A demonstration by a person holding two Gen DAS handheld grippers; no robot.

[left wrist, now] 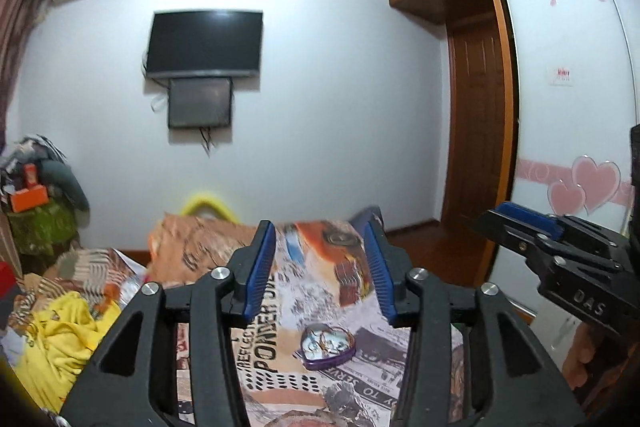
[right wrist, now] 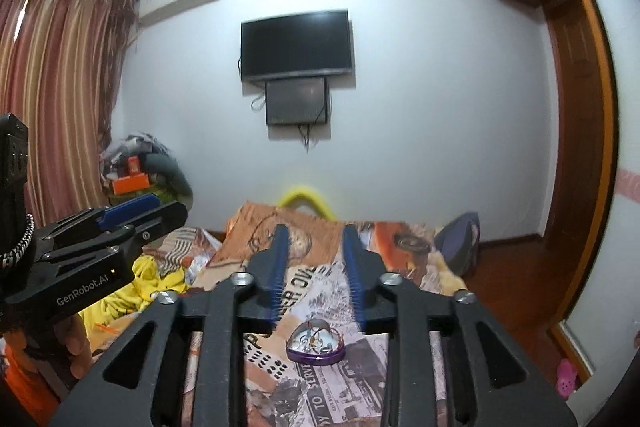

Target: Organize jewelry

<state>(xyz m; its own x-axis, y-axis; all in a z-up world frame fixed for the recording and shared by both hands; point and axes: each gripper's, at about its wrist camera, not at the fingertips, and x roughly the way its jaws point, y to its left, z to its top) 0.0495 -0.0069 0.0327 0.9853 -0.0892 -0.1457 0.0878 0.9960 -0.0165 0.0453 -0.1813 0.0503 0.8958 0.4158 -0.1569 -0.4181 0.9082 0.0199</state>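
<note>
Hovering: both grippers hang level above the bed, aimed at the far wall.
Left gripper [left wrist: 322, 259]: jaws partly apart, blue pads facing each other, nothing between them; it holds nothing.
Right gripper [right wrist: 316, 259]: jaws partly apart with a narrower gap, nothing gripped.
Side views: each gripper shows at the edge of the other's camera, and a hand [left wrist: 580, 363] grips the right one's handle.
Tin [right wrist: 316, 347]: heart-shaped, purple-walled, open on top, lying on the bedspread [right wrist: 340, 387] below and ahead of both grippers, touching neither.
Jewelry [right wrist: 318, 341]: a small tangle of shiny pieces inside the tin; single pieces too small to tell apart.
Bedspread: newspaper-style print in orange, black and white.
Yellow cloth [left wrist: 60, 339]: crumpled on the bed to the left, well apart from the tin.
Wall: a dark TV [left wrist: 205, 43] with a smaller screen [left wrist: 200, 103] just beneath.
</note>
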